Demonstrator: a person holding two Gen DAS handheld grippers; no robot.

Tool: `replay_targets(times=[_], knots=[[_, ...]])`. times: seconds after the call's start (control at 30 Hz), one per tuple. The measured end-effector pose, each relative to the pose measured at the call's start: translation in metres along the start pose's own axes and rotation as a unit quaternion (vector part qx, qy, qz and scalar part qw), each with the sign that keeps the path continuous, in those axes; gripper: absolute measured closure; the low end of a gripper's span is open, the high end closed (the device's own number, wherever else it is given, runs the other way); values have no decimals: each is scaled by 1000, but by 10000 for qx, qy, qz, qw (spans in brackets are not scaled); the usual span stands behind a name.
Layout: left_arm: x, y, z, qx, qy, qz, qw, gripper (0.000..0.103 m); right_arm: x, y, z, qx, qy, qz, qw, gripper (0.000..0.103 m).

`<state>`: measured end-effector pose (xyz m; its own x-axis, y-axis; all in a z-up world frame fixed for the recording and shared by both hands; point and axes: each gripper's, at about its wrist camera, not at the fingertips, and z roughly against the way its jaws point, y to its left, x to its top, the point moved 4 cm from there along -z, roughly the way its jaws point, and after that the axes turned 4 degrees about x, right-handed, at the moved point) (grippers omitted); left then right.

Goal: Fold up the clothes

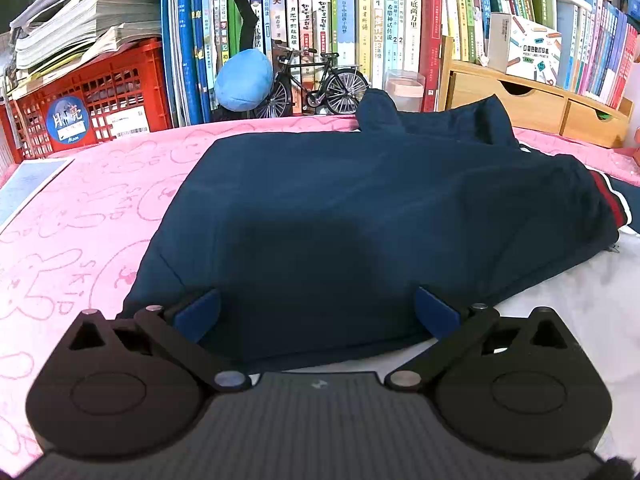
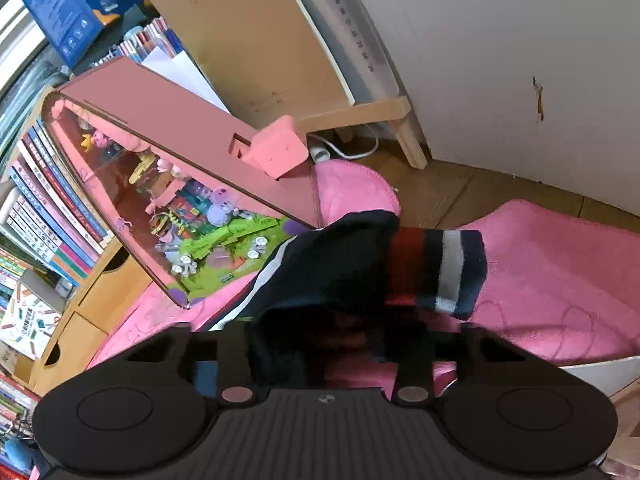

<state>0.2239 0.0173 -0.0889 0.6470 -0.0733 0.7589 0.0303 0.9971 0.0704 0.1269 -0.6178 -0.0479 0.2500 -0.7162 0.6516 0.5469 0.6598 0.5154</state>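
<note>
A navy jacket (image 1: 360, 216) lies spread on a pink bunny-print towel (image 1: 80, 240). Its striped cuff (image 1: 608, 200) shows at the right edge. My left gripper (image 1: 318, 312) is open, and its blue pads (image 1: 200, 312) stand wide apart over the jacket's near hem, gripping nothing. In the right wrist view my right gripper (image 2: 320, 336) is shut on the navy sleeve (image 2: 336, 268). The sleeve is lifted over the pink towel (image 2: 560, 272). Its cuff (image 2: 436, 268), striped red, navy and white, hangs out to the right. Fabric hides the right fingertips.
Behind the jacket stand a row of books (image 1: 360, 20), a red crate (image 1: 92, 108), a blue plush ball (image 1: 244, 80), a model bicycle (image 1: 316, 84) and wooden drawers (image 1: 532, 108). A pink display case of toys (image 2: 180, 200) and a white wall (image 2: 520, 60) lie beyond the sleeve.
</note>
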Motion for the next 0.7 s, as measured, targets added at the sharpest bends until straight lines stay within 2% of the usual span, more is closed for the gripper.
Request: replay_targets(times=[0.07,0.17,0.23,0.33,0.37,0.43,0.47,0.5,0.53,0.57,0.6,0.7], knots=[[0,1,0,-8,3,5,10000,0,-15,44,16,245,-258,617,9975,90],[0,1,-1,-19,4,16,10000,0,-37,109,40,610,-643,1535,9842,90],[0,2,-1,-28,5,24,10000,0,-53,154,57,850,-896,2138,9690,90],[0,2,-1,-39,7,36,10000,0,-77,220,82,1201,-1266,3022,9371,90],[0,2,-1,-42,8,39,10000,0,-86,236,86,1306,-1300,3246,9277,89],[0,3,-1,-48,9,44,10000,0,-106,246,82,1479,-1072,3471,9199,86],[0,3,-1,-52,12,46,10000,0,-116,251,81,1565,-957,3581,9155,76],[0,3,-1,-54,15,47,10000,0,-126,257,79,1651,-842,3691,9107,56],[0,3,0,-55,16,47,10000,0,-136,262,77,1736,-726,3799,9057,45],[0,3,0,-57,18,49,10000,0,-146,267,75,1820,-610,3906,9003,26],[1,3,0,-58,18,50,10000,0,-157,272,74,1904,-494,4011,8947,21],[1,2,0,-57,21,54,10000,0,-187,287,69,2151,-146,4319,8758,18]])
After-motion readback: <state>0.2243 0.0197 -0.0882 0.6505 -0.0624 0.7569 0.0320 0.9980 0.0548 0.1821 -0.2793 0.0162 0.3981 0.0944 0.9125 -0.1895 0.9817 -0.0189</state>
